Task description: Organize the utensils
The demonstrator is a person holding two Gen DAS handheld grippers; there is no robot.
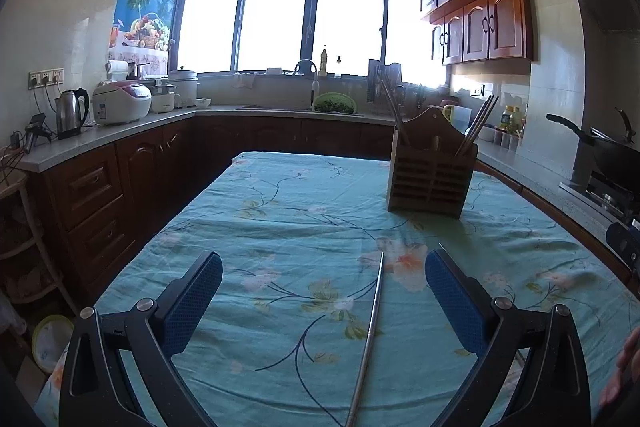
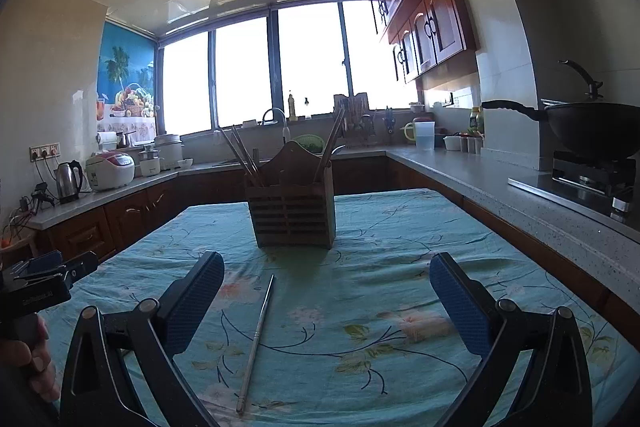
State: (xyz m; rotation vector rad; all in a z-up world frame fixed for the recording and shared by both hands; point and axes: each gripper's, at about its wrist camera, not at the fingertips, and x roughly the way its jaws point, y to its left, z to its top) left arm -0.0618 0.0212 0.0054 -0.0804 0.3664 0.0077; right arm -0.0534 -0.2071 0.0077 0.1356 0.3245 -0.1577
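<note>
Kitchen counters ringed a table under a floral teal tablecloth [image 2: 400, 227]; on it one metal chopstick [image 2: 256, 339] lay flat, just short of the slatted wooden utensil holder [image 2: 292, 215] holding more chopsticks; the right gripper [image 2: 326, 295] hovered low, tilted slightly down, jaws spread wide and empty; beside it the left gripper [image 1: 324, 291] matched, likewise spread around nothing.
</note>
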